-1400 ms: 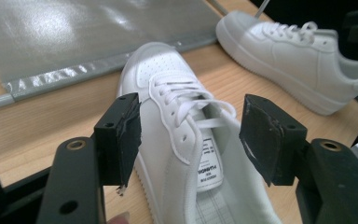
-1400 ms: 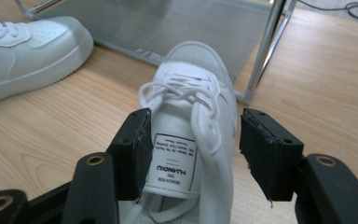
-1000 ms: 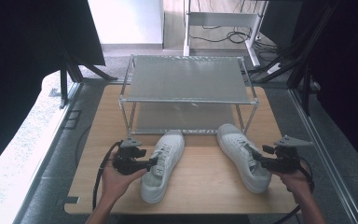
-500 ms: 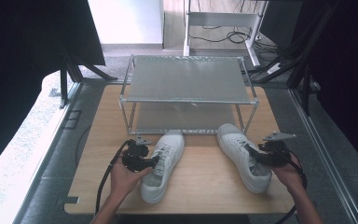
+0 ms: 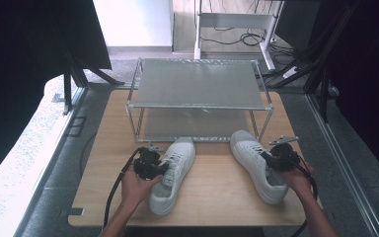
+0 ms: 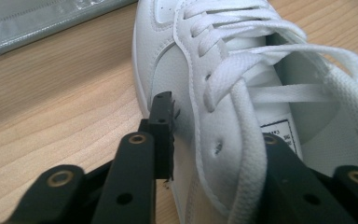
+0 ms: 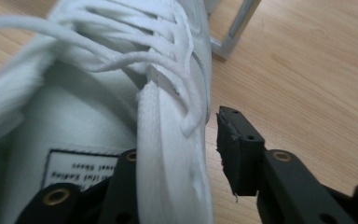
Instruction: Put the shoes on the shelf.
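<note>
Both claws have come down onto the shoes since the earlier frame, and their jaws have just been closing, each with a shoe's side wall between them. Judged from this, the grasp is nearly made and lifting toward the rack (image 5: 197,98) comes next.

Left claw (image 6: 214,140): partly closed; outer jaw touches the left shoe (image 5: 172,173) on its side wall, inner jaw sits inside the opening. It appears to pinch that wall.

Right claw (image 7: 177,154): partly closed astride the right shoe (image 5: 256,163) wall; a gap remains at the outer jaw, so no pinch yet.

Both shoes stand on the bench (image 5: 217,197), just before the rack.
</note>
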`<state>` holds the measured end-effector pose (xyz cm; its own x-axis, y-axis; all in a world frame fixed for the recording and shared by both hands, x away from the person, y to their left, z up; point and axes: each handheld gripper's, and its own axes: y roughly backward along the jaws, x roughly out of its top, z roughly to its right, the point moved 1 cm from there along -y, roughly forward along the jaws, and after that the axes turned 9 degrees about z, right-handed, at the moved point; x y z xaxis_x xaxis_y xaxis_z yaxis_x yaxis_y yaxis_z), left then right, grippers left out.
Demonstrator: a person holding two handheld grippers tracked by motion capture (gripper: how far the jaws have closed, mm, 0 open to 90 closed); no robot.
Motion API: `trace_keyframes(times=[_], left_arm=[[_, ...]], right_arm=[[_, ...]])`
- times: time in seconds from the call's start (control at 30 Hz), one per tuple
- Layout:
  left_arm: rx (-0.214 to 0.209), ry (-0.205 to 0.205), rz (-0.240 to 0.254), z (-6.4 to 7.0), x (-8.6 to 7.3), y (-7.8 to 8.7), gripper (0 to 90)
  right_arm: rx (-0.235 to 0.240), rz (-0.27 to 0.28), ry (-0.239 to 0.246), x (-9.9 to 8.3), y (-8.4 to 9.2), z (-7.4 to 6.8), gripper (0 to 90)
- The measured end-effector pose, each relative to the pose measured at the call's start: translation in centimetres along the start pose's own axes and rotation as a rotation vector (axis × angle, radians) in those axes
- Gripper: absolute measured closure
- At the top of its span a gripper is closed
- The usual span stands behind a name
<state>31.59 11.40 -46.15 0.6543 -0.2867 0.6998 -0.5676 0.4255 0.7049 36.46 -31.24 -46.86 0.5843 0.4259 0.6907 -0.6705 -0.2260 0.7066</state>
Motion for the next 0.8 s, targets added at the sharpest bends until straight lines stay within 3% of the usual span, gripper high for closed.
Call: trace_keyframes(times=[0.27, 0.57, 0.73, 0.8], left_arm=[[-0.033, 0.084, 0.061, -1.2, -0.9, 0.3, 80.3], [-0.081, 0.186, 0.140, -2.8, -2.0, 0.7, 83.9], [-0.098, 0.211, 0.168, -3.2, -2.2, 0.8, 84.1], [-0.110, 0.215, 0.175, -3.3, -2.2, 0.9, 83.9]], right_arm=[[0.030, 0.003, -0.073, -0.4, -0.3, 0.9, 86.1], [0.044, 0.013, -0.103, -0.4, -0.3, 1.2, 87.3], [0.056, 0.023, -0.124, -0.5, -0.2, 1.3, 87.5], [0.054, 0.052, -0.122, -0.4, 0.2, 1.2, 87.5]])
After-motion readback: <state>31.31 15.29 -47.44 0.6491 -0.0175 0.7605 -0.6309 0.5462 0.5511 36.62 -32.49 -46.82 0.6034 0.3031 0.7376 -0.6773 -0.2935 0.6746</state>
